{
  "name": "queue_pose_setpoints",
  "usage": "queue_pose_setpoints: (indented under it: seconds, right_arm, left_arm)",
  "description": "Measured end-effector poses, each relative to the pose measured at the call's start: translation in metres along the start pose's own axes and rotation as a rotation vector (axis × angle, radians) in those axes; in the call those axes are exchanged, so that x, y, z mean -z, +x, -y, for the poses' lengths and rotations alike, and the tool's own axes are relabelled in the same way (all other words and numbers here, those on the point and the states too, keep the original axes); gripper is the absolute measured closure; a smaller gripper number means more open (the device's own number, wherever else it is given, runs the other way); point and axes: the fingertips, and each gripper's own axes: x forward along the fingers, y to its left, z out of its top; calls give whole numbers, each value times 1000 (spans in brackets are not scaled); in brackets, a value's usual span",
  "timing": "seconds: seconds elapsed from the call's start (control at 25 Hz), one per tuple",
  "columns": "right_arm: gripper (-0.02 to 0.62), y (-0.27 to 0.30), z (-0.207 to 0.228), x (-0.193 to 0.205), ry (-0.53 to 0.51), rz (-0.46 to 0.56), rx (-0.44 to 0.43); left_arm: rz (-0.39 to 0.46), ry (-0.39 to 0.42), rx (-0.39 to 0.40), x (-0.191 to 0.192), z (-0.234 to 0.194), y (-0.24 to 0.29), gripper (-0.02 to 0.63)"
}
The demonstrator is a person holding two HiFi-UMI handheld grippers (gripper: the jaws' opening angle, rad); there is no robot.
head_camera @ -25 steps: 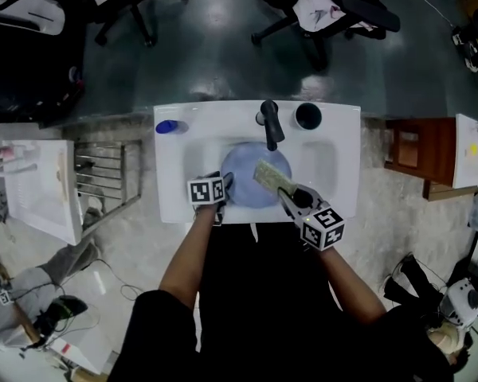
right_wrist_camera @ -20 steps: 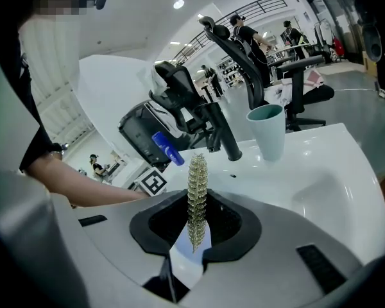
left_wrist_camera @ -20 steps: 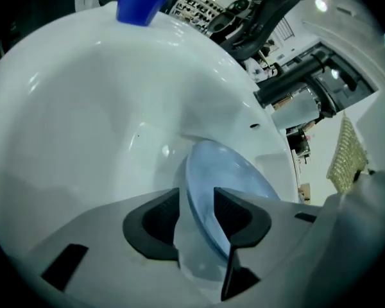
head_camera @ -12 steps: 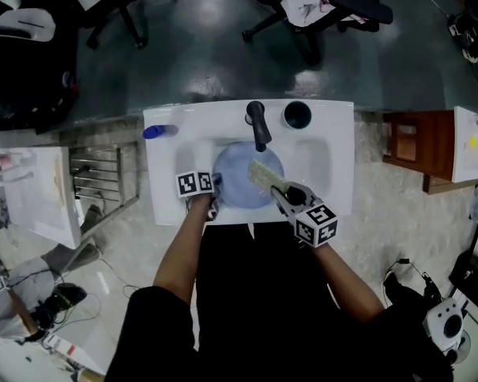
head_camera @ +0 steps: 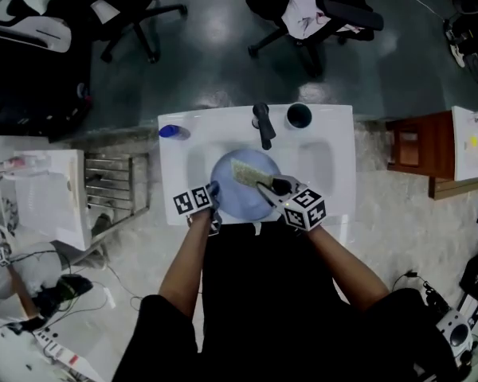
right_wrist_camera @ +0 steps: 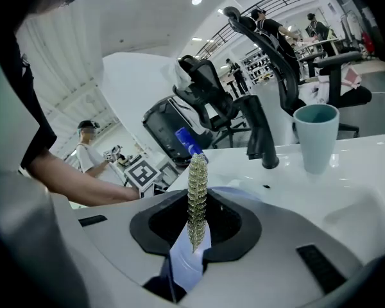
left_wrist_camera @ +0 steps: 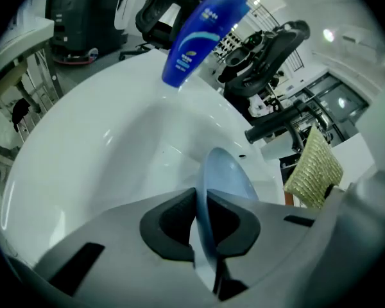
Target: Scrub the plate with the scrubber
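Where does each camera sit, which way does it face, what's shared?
Head view: on the person's head, steeply down at the white sink; both arms, left tool, right tool show.
Left gripper view: on left tool, along jaws just closed further onto the rim of the round pale-blue plate, toward a blue bottle.
Right gripper view: on right tool, along jaws clamping the yellow-green woven scrubber, toward the black faucet; left forearm shows.
Shared: plate and scrubber, in all three.

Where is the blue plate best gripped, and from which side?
The thin near-left rim of the plate, from the person's side: the scrubber comes across from its right. The jaws of the left gripper have just closed on that rim.
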Motion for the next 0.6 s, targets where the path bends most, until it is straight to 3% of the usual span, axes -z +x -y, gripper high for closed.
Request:
queue_pose_setpoints:
  seconds: [0.28,0.4,0.6]
  right_arm:
    - [532,40,-59,0,-129,-74,-25]
    - [532,48,-70,10,-211,-149,-19]
    - [532,57,-80,10,-241,-156,-5]
  left_arm:
    - [52,64,99,2,9,-47,588]
    - [77,69,148,5,17,-60,588]
    - [102,103,189,4,28,-79,589]
